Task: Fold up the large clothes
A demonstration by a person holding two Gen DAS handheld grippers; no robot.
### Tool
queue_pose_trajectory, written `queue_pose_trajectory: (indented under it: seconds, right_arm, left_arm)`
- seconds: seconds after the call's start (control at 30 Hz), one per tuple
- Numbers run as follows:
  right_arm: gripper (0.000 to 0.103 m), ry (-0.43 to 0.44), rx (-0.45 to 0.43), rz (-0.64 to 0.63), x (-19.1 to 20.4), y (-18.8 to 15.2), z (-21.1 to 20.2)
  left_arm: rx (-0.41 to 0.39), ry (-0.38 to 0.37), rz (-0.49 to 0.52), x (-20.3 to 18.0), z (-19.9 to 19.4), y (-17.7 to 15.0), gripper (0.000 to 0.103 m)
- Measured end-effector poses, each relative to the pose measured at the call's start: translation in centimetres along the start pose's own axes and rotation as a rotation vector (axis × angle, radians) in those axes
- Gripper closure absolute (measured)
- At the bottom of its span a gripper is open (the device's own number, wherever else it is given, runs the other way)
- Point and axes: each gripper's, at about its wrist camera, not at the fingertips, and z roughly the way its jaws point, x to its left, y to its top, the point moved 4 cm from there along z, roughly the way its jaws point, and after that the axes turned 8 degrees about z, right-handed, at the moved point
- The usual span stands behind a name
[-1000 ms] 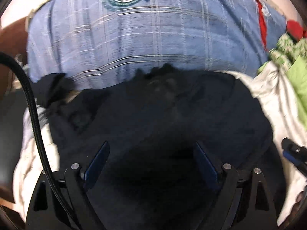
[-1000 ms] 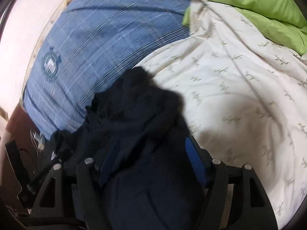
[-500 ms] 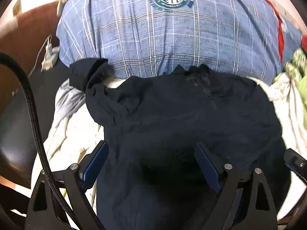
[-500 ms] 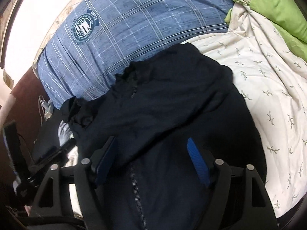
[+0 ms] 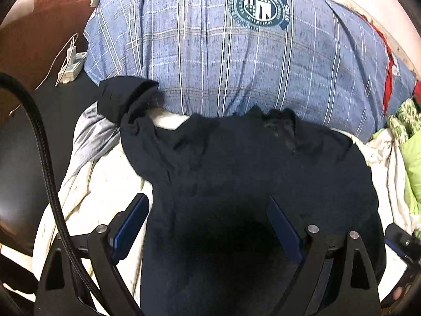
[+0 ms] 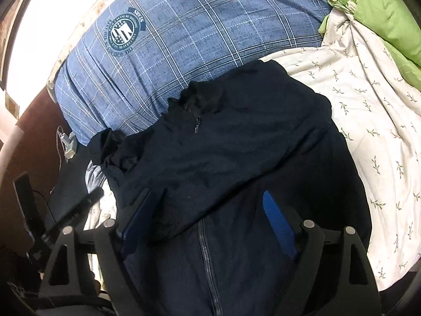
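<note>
Nearest to the cameras, both tools hang over the lower part of the dark navy zip-front jacket (image 6: pixel 236 158), which lies on the bed. The left hand-held gripper (image 5: pixel 208 226) has its blue pads (image 5: pixel 131 223) far apart, with only loose dark cloth under them and nothing pinched. The right hand-held gripper (image 6: pixel 208 223) is opening at this moment; the zipper line of the jacket runs between its pads (image 6: pixel 276 223), but the pads do not press on the cloth.

Compared with one second ago, both views have pulled back and up: then the jacket was a crumpled dark heap filling the lower frame, now its whole upper part is visible, with the collar and a small zip pull at the far end. It seems the garment was released and both hands retreat. For the task this means the jacket is laid out roughly flat, front side up, and a fold can begin.

Further away, one sleeve (image 5: pixel 126 102) is bunched at the far left corner and hangs toward the edge of the bed, so it probably needs to be straightened. Under the jacket is the white bedsheet with small leaf print (image 6: pixel 368 121). Behind the collar lies the large blue plaid pillow with a round emblem (image 5: pixel 236 52), and at the far right a green blanket (image 6: pixel 389 21)
</note>
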Motion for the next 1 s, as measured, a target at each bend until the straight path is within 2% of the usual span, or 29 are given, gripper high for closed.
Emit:
queue_pose_trajectory:
  seconds: [0.2, 0.27, 0.33, 0.4, 0.5, 0.57, 0.67, 0.8, 1.0]
  right_arm:
    - [0.018, -0.006, 0.006, -0.043, 2.2, 0.1, 1.1]
    - [0.018, -0.025, 0.006, -0.057, 3.0, 0.8, 2.0]
    - [0.018, -0.037, 0.005, -0.053, 3.8, 2.2, 3.0]
    - [0.018, -0.038, -0.006, -0.052, 4.7, 3.0, 3.1]
    - [0.018, -0.043, -0.035, -0.099, 6.2, 3.2, 2.8]
    - [0.018, -0.035, -0.043, -0.122, 7.1, 3.2, 2.9]
    - [0.018, -0.031, -0.026, -0.154, 8.1, 3.3, 3.5]
    - [0.018, 0.006, -0.023, -0.198, 9.7, 3.4, 4.1]
    - [0.018, 0.101, 0.064, -0.179, 11.7, 3.0, 7.1]
  left_arm:
    - [0.026, -0.035, -0.044, 0.9, 1.5, 0.6, 0.012]
    - [0.036, -0.027, -0.023, 0.5, 2.6, 2.2, 0.012]
    - [0.044, 0.014, -0.004, 0.7, 3.1, 3.7, 0.012]
    - [0.029, -0.004, -0.008, 1.5, 3.1, 4.6, 0.012]
    - [0.009, 0.008, -0.069, 4.1, 3.4, 4.0, 0.012]
    - [0.063, 0.016, -0.157, 6.3, 4.2, 3.1, 0.012]
    - [0.127, 0.032, -0.227, 8.9, 4.6, 2.3, 0.012]
    - [0.126, 0.025, -0.293, 11.9, 4.2, 2.4, 0.012]
    - [0.106, 0.032, -0.357, 16.9, 4.4, 4.8, 0.012]
